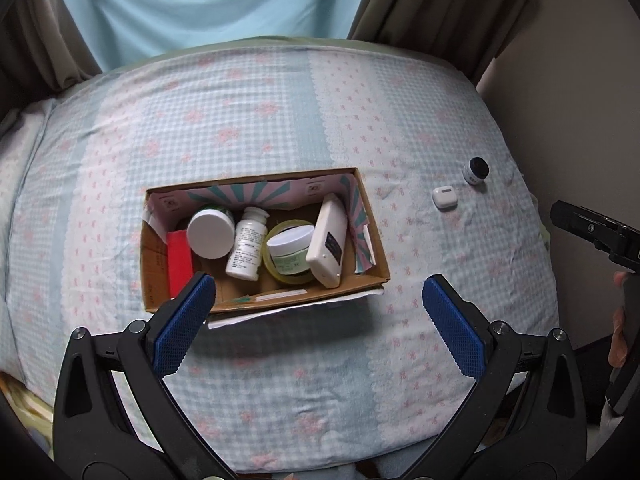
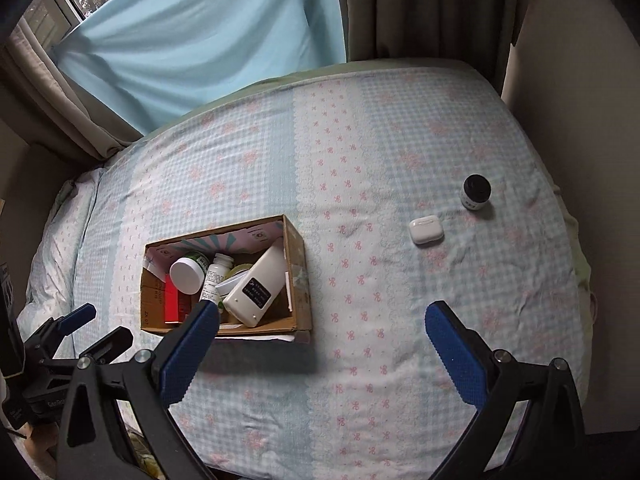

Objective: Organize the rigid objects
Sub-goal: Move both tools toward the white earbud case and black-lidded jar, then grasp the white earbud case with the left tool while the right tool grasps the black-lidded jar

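Two grippers, left gripper [image 1: 318, 296] and right gripper [image 2: 322, 322], we hold wide and empty. Ahead of the right one the earbud case [image 2: 426, 231] lies flat, long axis sideways, open bedsheet [image 2: 360, 360] around; the cardboard box [image 2: 298, 280] is ahead-left.

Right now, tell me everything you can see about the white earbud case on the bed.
The white earbud case is a small, rounded, glossy box that looks like plastic, lid closed, with a seam line across it. It lies flat on the checked bedsheet, well to the right of the cardboard box and outside it. A black-capped little jar stands just beyond it, apart, not touching. Neither gripper touches the case; only the sheet does.
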Available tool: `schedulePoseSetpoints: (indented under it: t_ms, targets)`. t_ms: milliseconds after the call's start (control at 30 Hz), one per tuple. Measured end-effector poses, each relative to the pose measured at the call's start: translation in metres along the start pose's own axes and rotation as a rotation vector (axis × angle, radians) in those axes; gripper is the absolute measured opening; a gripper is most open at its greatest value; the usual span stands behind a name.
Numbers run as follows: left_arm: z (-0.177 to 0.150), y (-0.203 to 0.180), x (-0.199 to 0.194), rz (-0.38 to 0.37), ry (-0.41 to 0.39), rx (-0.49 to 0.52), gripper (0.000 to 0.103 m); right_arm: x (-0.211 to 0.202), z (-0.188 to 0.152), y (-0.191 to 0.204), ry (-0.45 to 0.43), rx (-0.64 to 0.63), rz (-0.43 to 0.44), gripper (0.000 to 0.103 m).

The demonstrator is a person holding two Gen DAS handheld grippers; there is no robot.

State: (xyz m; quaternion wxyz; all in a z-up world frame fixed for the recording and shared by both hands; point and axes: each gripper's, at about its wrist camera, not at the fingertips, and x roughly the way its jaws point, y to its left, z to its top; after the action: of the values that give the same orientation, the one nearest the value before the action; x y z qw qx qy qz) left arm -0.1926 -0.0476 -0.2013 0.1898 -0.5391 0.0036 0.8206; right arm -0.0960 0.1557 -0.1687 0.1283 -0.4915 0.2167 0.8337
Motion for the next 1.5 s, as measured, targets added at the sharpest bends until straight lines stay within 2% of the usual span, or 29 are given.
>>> schedulePoseSetpoints:
  t_ms: [133,367,567,767,1033,1167,1267,1333,1500]
  targets:
    - [-0.001,-0.053,0.014,0.012,-0.024,0.007,0.103,-0.011,-0.001,-0.05,-0.029,-0.037,-0.038,0.103]
    - [0.011,-0.135,0.064,-0.017,0.008,-0.039,0.103,0.001,0.01,-0.135,-0.055,-0.084,-0.04,0.103]
    - [0.026,-0.194,0.124,-0.033,0.044,-0.104,0.103,0.052,0.036,-0.192,-0.061,-0.185,0.007,0.103]
    - [0.037,-0.244,0.198,-0.005,0.071,-0.092,0.103,0.118,0.06,-0.229,-0.045,-0.216,0.03,0.102]
    - [0.045,-0.258,0.288,0.027,0.102,-0.174,0.103,0.188,0.078,-0.258,-0.061,-0.281,0.072,0.102]
    - [0.048,-0.257,0.322,0.039,0.093,-0.206,0.102,0.216,0.08,-0.262,-0.078,-0.328,0.092,0.096]
    - [0.05,-0.259,0.344,0.048,0.084,-0.206,0.097,0.235,0.081,-0.262,-0.095,-0.354,0.1,0.092]
    - [0.051,-0.262,0.356,0.056,0.08,-0.197,0.088,0.247,0.081,-0.263,-0.099,-0.367,0.108,0.086]
    - [0.052,-0.27,0.367,0.101,0.05,-0.172,0.082,0.27,0.079,-0.259,-0.106,-0.392,0.124,0.085]
